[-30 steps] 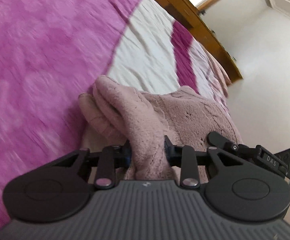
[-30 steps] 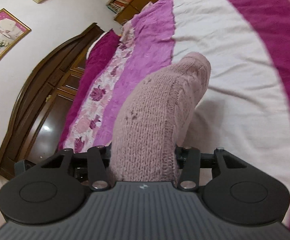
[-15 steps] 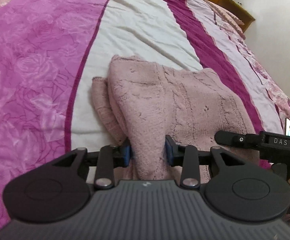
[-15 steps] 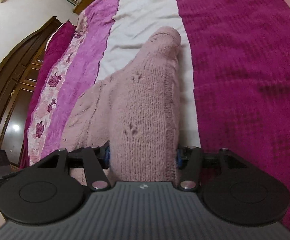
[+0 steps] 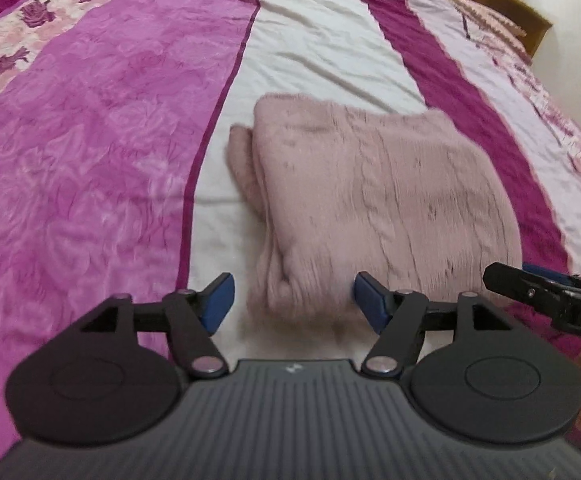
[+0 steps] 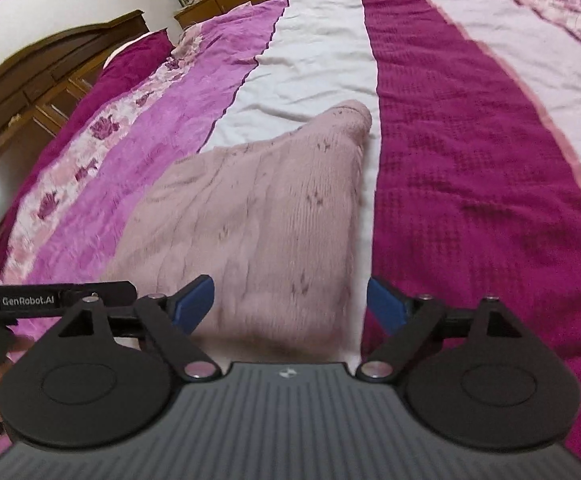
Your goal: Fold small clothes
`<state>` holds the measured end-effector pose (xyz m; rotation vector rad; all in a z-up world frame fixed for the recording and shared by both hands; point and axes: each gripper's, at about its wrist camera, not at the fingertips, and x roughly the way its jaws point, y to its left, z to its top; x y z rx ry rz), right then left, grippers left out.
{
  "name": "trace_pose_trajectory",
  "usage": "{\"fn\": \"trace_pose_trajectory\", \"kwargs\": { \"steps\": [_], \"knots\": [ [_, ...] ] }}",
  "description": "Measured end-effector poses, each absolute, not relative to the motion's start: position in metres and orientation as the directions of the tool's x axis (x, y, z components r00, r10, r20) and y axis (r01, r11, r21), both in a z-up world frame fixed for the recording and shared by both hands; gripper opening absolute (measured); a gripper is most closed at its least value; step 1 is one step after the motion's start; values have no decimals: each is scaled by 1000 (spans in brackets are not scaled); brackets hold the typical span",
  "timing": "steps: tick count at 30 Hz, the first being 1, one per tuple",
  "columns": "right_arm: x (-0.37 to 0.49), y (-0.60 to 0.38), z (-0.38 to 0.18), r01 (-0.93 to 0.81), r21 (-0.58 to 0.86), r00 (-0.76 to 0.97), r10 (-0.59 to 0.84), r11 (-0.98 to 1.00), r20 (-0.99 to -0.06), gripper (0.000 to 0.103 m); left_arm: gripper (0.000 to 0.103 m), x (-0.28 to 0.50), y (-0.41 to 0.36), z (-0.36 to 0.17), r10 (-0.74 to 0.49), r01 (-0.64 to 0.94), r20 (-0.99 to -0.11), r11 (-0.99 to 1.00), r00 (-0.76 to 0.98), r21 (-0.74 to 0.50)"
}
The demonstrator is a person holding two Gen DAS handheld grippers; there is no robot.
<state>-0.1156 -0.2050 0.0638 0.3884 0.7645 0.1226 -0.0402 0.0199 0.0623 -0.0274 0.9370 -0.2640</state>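
So the pink knit sweater (image 5: 378,200) is lying folded on the white stripe of the bedspread (image 5: 90,140), near the edge of the bed closest to me. It looks like a rough rectangle with a bit of sleeve or an under-layer poking out on its left side, and from the right wrist view one corner (image 6: 350,116) runs up to a rounded tip at the far end.

My left tongs (image 5: 293,304) are spread wide apart, with the near left corner of the sweater sitting between the blue pads but not pinched. Same deal with my right tongs (image 6: 290,304): wide apart, the near right edge of the knit lying between them, nothing gripped. I can see each tool's body poking into the other camera's frame, so my hands are just beside each other.

My read is that this fold is laid down and I'm at the let-go point. It's a bit lopsided though, so the next move probably calls for either tucking that stray bit on the left under, or grabbing one short side and doubling it over again.
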Motion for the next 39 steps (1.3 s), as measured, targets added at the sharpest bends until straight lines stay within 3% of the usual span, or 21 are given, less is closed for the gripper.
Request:
{"fn": "trace_pose_trajectory", "kwargs": {
  "steps": [8,14,27,39],
  "knots": [
    [-156,-185,52,34,285,736,169,958,-656,96,68,-69,8,33,-147,121,-828,988,541,-96],
    [-163,-179,38,58,285,713,160,957,-683,97,68,-79,2,19,-100,98,-830,994,549,-55],
    [-161,-181,12,132,294,639,145,947,-756,101,68,-89,-10,12,-87,117,-825,993,559,-26],
    [-156,-179,9,131,282,629,140,950,-764,102,68,-91,-10,10,-83,123,-825,992,560,-16]
  ]
}}
